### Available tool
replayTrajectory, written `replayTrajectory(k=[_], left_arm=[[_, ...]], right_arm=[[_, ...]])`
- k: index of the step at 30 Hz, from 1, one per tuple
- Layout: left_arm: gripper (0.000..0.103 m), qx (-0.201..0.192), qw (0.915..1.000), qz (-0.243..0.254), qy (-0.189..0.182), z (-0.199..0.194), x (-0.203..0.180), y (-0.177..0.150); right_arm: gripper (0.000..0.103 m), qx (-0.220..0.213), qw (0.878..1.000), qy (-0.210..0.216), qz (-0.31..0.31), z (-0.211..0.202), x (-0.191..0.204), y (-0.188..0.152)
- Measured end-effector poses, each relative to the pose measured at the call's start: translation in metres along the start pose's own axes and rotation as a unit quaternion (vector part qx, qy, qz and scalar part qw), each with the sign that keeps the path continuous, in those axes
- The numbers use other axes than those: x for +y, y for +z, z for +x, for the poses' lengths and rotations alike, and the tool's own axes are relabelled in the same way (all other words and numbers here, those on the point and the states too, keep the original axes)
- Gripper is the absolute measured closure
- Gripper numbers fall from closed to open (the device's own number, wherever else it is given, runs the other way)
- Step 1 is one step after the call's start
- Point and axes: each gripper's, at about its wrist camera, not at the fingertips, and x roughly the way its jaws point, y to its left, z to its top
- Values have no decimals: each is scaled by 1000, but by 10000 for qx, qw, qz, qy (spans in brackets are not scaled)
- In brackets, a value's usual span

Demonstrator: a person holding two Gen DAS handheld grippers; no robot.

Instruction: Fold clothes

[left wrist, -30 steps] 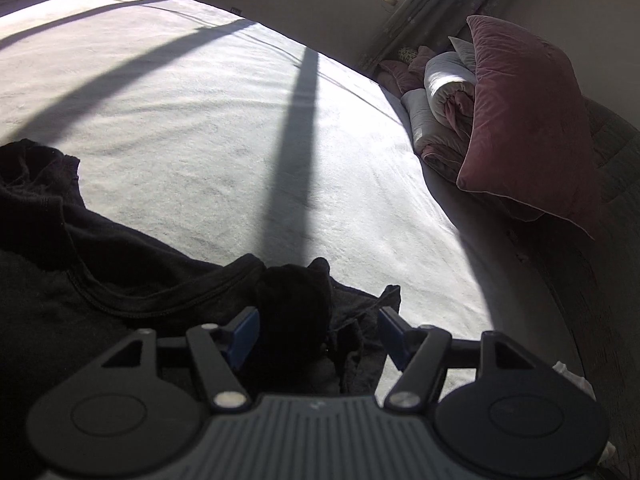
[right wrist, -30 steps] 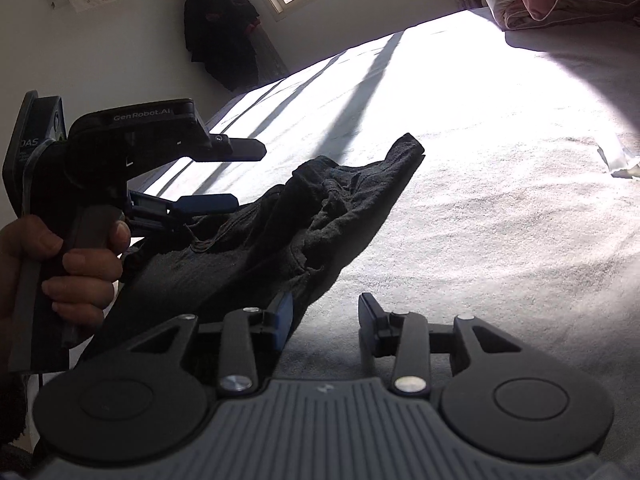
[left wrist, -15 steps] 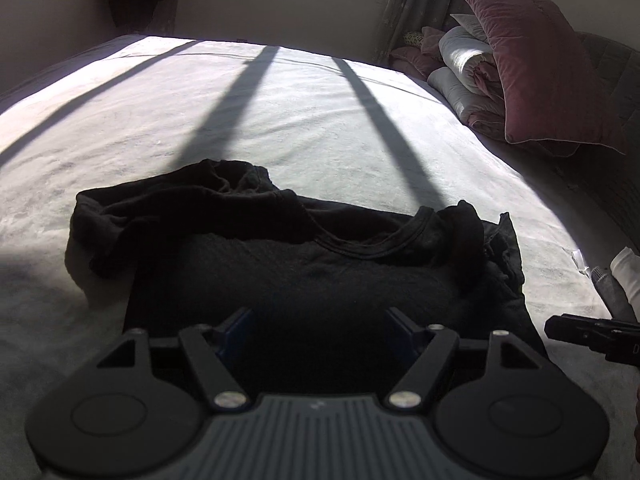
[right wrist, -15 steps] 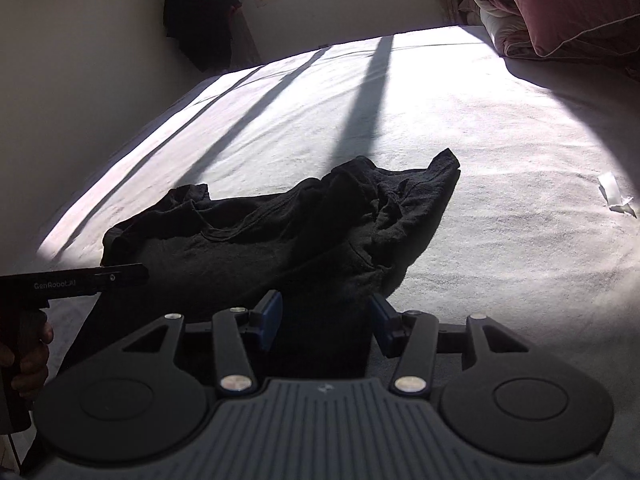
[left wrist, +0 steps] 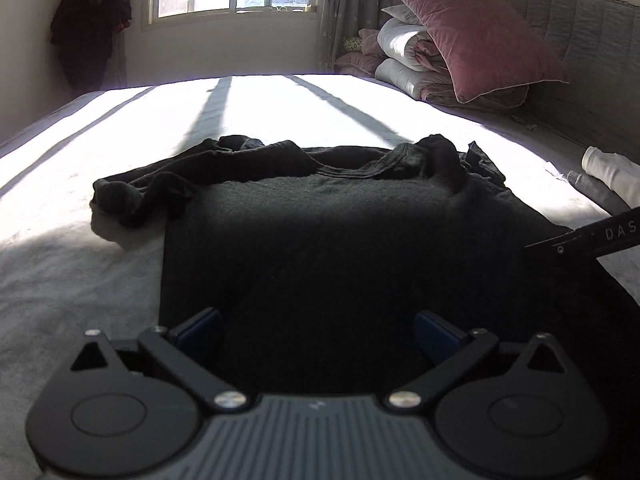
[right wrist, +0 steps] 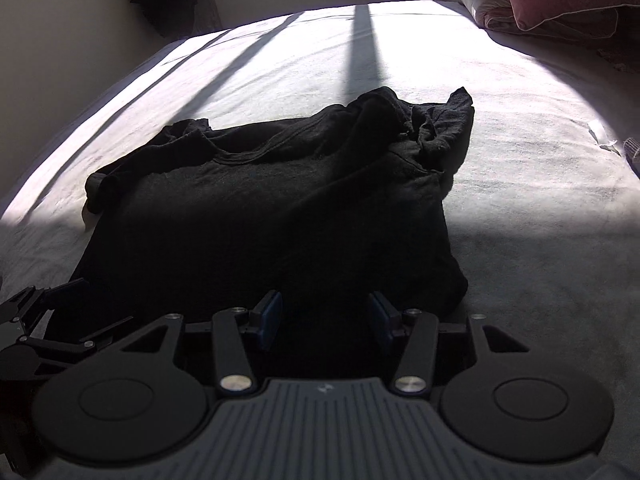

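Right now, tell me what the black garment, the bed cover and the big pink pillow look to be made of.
Black garment: soft matte knit, likely cotton jersey; it crumples limply and has a ribbed neckline.
Bed cover: pale, matte, slightly fuzzy fabric, maybe brushed cotton or fleece; fine nap shows in the sunlight.
Pink pillow: velvet-like cover, judging by its soft sheen, with light piping on the edge.

Shirt (left wrist: pixel 340 240) flat on bed (left wrist: pixel 60 300), pillow (left wrist: pixel 472 32) and folded quilts (left wrist: pixel 404 60) behind, rightward.
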Motion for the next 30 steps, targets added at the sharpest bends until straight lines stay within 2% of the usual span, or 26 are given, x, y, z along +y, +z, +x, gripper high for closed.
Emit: replayTrajectory(k=[5, 17, 30], left_arm=[[0, 1, 9998, 135, 132, 0, -4, -2], [0, 49, 9998, 128, 115, 0, -3, -3], [0, 52, 9998, 125, 114, 0, -3, -4]], right_arm=[[47, -4, 9993, -326, -199, -6, 12, -12], [44, -82, 9975, -604, -369, -21, 19, -28], [43, -908, 9925, -815, 15, -24, 19, -32]])
